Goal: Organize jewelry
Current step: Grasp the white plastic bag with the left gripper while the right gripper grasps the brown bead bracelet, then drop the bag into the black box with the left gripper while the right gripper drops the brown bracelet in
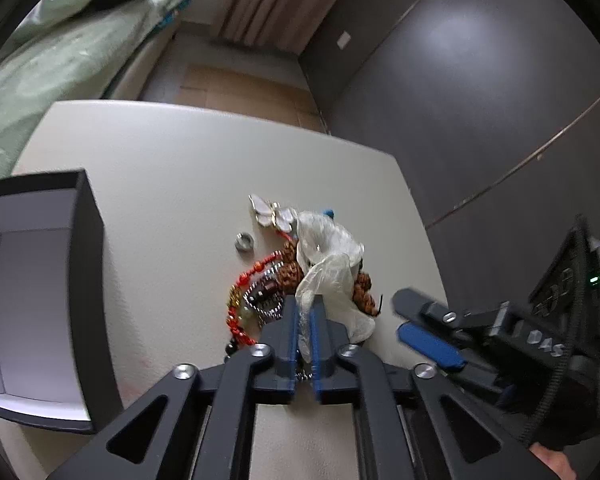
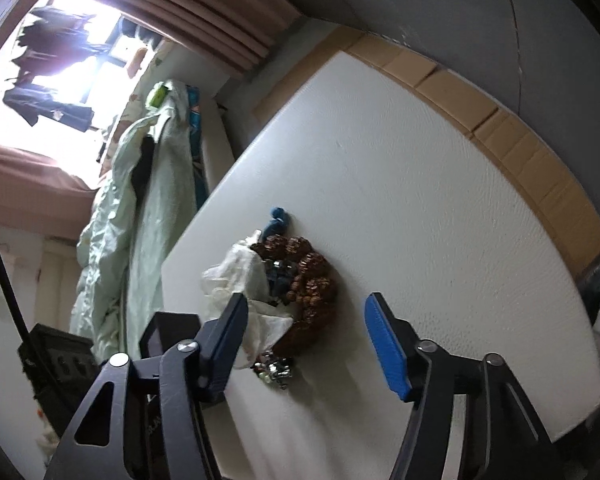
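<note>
A jewelry pile lies mid-table: a red bead necklace [image 1: 244, 280], a brown seed-bead string [image 1: 290, 270], a butterfly brooch [image 1: 272, 212], a silver ring [image 1: 244, 242] and a crumpled clear plastic bag [image 1: 328, 256]. My left gripper [image 1: 305, 312] is shut on the lower end of the plastic bag. My right gripper [image 2: 304, 316] is open, its fingers straddling the pile's near side; it also shows in the left wrist view [image 1: 420, 320]. In the right wrist view the brown beads [image 2: 312, 276] and the bag [image 2: 240, 276] lie just ahead.
An open dark box [image 1: 40, 292] with a white inside stands at the table's left edge. A bed with green bedding [image 1: 60, 60] is behind the white table [image 1: 160, 168]. Grey wall panels are on the right.
</note>
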